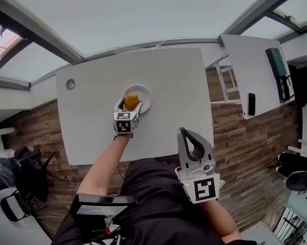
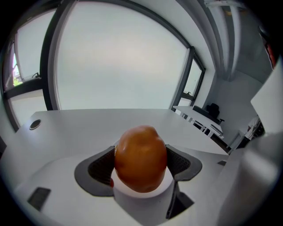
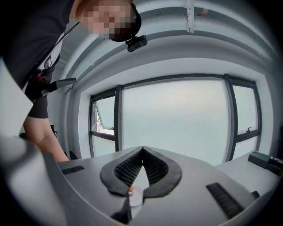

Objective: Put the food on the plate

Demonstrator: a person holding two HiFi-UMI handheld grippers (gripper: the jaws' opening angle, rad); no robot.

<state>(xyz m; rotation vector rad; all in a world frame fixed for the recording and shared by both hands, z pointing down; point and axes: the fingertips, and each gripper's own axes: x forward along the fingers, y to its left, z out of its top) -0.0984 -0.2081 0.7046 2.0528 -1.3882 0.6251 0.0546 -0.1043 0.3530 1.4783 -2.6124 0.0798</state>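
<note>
Gripping: the left gripper (image 1: 132, 105) has its jaws closed on the orange-coloured rounded food (image 1: 131, 100), one dark ribbed pad (image 2: 102, 167) pressed to each side of it.
Food's place: in the head view it sits over the near-left part of the white plate (image 1: 144, 94); no view shows whether it touches the plate.
Plate's place: near the middle of the white table (image 1: 166, 72), towards its far half.
Right gripper (image 1: 182, 131): jaw tips meet with nothing between them. It is held off the table's near edge, close to the person's dark-clad body, and its own view looks up at windows.
Markings: black-and-white square markers on the left marker cube (image 1: 123, 124) and the right marker cube (image 1: 201, 189). They are patterns, not letters.
Count, task things: one food piece, one plate, two grippers.
Count, other: two white tables, the second table (image 1: 248, 62) well apart at the right. One round grommet (image 1: 70, 84) is at the main table's far-left corner, and one dark slim device (image 1: 251, 104) lies on the second table.
</note>
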